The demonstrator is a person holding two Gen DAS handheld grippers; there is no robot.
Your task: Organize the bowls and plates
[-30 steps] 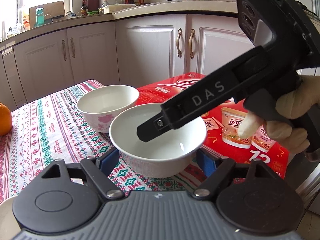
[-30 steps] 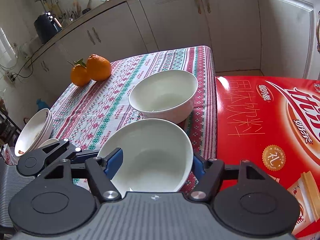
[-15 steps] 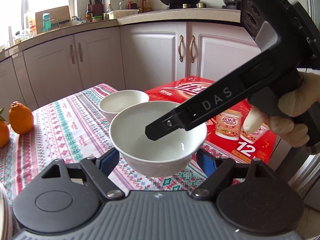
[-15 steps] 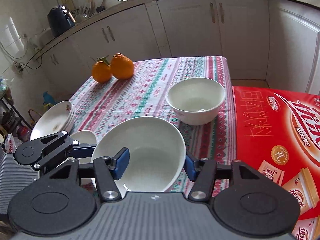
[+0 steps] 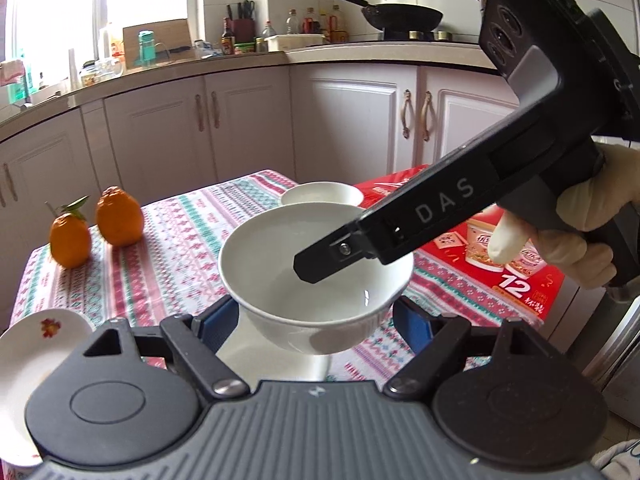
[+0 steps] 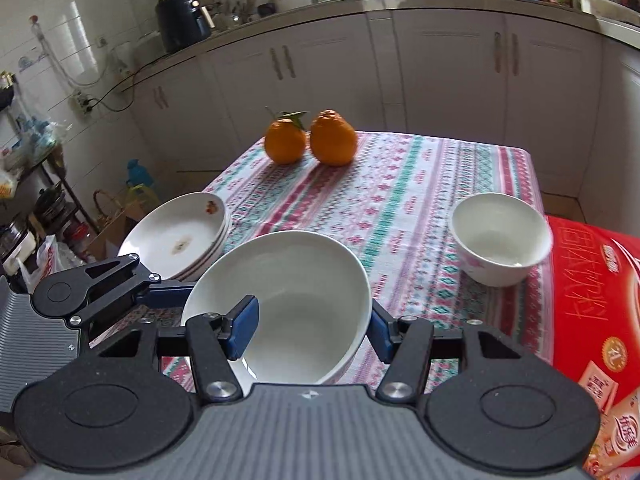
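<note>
The big white bowl point(image 5: 280, 280) is off the table point(image 6: 400, 184), carried in the air over its near edge by both tools at once. The right tongs point(image 6: 312, 332) are clenched on its wall, one blue pad inside the bowl and the other outside on the right. The left tongs point(image 5: 312, 318) straddle the bowl lower down, and their pads appear to press its sides from left and right, so I read them as grasping it too.

Some sorting already seems done. A stack of plates point(image 6: 176, 236) sits at the near left of the table, several nested together, the top one marked with a small flower. The bowls are not yet gathered. A small bowl point(image 6: 500, 240) with a pink pattern stands alone on the right side of the table, just beside the red carton point(image 6: 592, 300) and well apart from the plates. Two oranges point(image 6: 334, 142) rest at the far end and look to be no part of the job.

What is left, as I judge it, is to set the carried bowl down and to bring the two bowls together, nested or side by side near the plates. So the task looks past its middle but not near finished
</note>
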